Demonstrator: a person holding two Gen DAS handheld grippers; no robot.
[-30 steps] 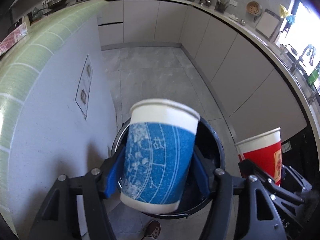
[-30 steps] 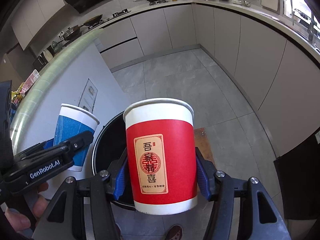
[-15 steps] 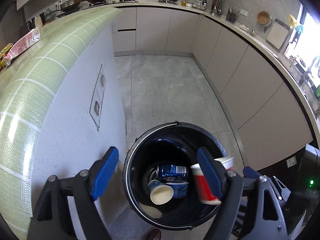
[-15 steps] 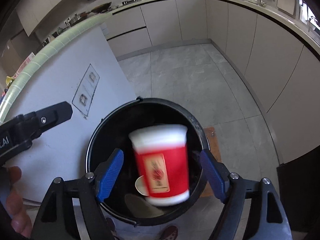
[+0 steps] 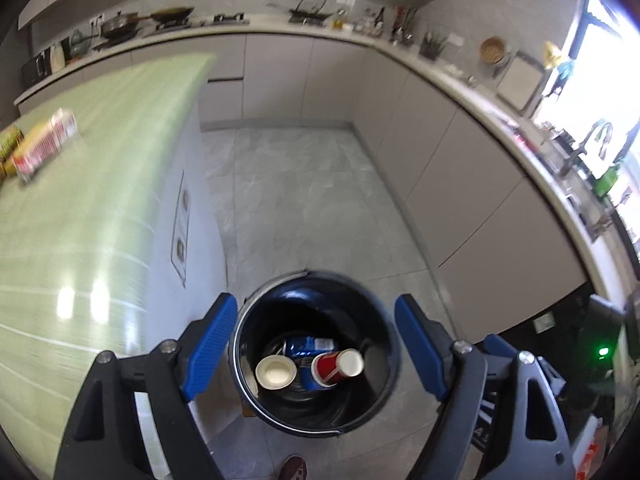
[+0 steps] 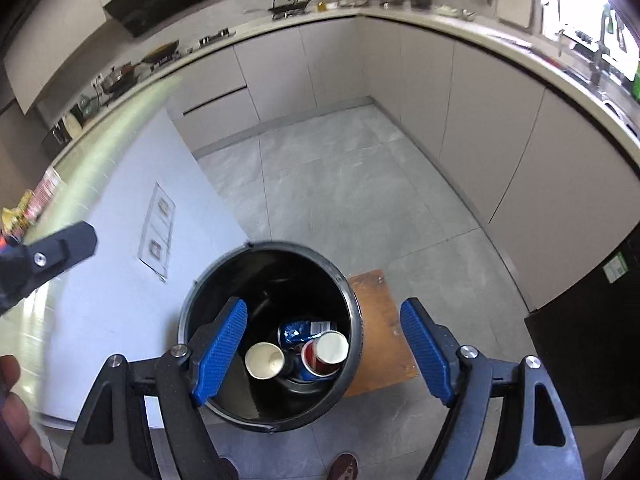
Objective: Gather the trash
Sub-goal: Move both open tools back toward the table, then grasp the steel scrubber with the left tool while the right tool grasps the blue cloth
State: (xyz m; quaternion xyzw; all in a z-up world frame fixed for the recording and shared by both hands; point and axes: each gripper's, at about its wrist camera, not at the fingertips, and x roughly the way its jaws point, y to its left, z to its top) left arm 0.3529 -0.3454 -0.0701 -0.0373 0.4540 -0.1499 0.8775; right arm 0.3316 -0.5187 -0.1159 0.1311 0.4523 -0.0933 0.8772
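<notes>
A black round trash bin (image 5: 384, 320) (image 6: 352, 292) stands on the floor beside the island. Inside lie a red paper cup (image 5: 338, 367) (image 6: 322, 354), a blue paper cup seen mouth-up (image 5: 276, 372) (image 6: 264, 360), and a blue can (image 5: 306, 346) (image 6: 302, 328). My left gripper (image 5: 316, 348) is open and empty, high above the bin. My right gripper (image 6: 322, 348) is open and empty, also above the bin. The left gripper's finger (image 6: 60, 252) shows at the left of the right wrist view.
A green-topped island (image 5: 80, 200) with a white side panel (image 6: 120, 260) lies left of the bin, with snack packets (image 5: 40, 148) on it. Grey cabinets (image 5: 460, 184) line the back and right. A brown mat (image 6: 380, 332) lies right of the bin.
Both grippers opened and dropped their cups: the blue cup and then the red cup fell into the bin. Both grippers have risen higher above the bin.
</notes>
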